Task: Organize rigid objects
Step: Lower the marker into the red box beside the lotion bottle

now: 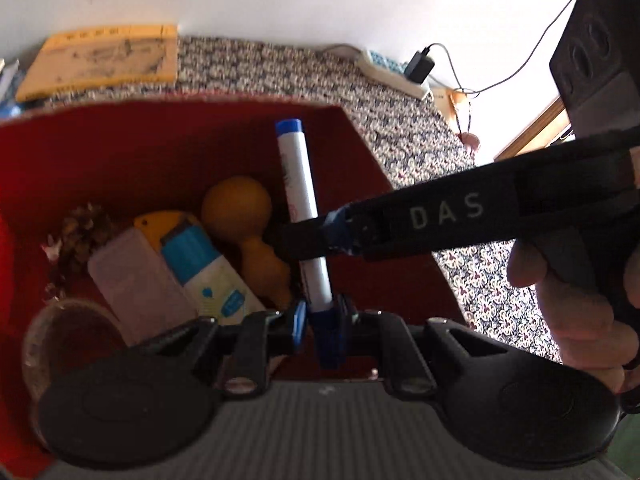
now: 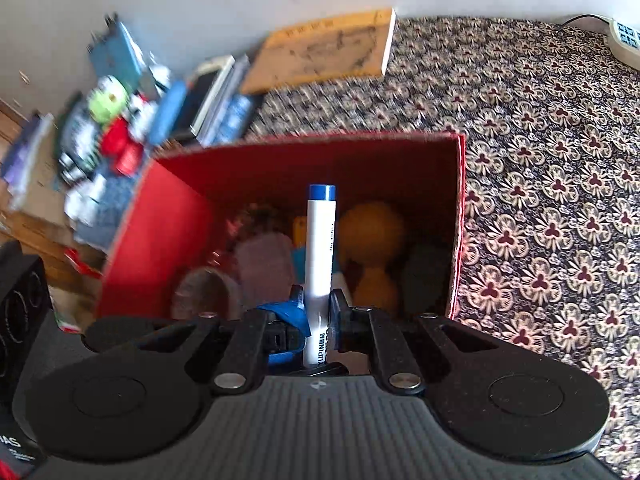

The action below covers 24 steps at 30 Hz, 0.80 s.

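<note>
Both claws grip one marker (image 1: 303,200) over the red box (image 2: 160,216): the left claw (image 1: 320,316) clamps its near blue end, the right claw (image 2: 318,312) pinches mid-barrel. Its long axis runs away from both cameras, blue cap pointing at the box's far wall, above the yellow wooden piece (image 1: 240,208).

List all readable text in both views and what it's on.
"DAS": right gripper's finger, crossing the left wrist view.
"UPIN", partial, start cut off: marker barrel near the right gripper.
Small print further up the marker: too small to read.
Characters on the yellow book cover: blurred, unreadable.
Print on the blue-and-white tube in the red box: unreadable.
</note>
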### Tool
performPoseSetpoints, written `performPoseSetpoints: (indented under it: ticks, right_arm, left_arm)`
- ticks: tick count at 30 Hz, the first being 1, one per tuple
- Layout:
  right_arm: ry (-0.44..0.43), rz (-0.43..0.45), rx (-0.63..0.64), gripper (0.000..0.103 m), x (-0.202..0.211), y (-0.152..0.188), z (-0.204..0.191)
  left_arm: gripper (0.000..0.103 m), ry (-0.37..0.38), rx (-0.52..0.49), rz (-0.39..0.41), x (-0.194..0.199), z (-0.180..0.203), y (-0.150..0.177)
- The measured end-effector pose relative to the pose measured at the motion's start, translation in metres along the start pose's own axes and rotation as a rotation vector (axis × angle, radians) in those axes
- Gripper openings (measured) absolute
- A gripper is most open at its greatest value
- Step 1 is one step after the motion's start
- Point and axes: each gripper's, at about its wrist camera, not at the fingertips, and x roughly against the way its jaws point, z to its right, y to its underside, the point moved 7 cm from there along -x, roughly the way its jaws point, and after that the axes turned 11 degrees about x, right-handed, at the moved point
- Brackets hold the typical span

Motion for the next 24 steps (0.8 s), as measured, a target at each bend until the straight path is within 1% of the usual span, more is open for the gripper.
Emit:
performPoseSetpoints:
  ticks: [7,10,12,18,24]
  right_arm:
    - [0.087,-0.107,0.044,0.000,-0.019,0.003,-0.004]
    - [0.113,-0.145,0.051,0.000,-0.028,0.006,-0.005]
    - [0.115,-0.149,0.049,0.000,-0.032,0.006,-0.006]
    - [0.140,-0.166,0.058,0.000,-0.040,0.010,-0.009]
    - [0.167,-0.167,0.058,0.000,-0.043,0.009,-0.009]
  left_arm:
    - [0.012,-0.007,0.017,-0.061,-0.015,-0.010,0.005]
    - [0.013,0.008,0.031,-0.073,-0.017,-0.012,0.006]
    - [0.013,-0.008,0.021,-0.070,-0.017,-0.012,0.007]
    - [0.015,-0.023,0.020,-0.069,-0.018,-0.013,0.008]
    - [0.022,-0.053,-0.001,-0.052,-0.019,-0.012,0.008]
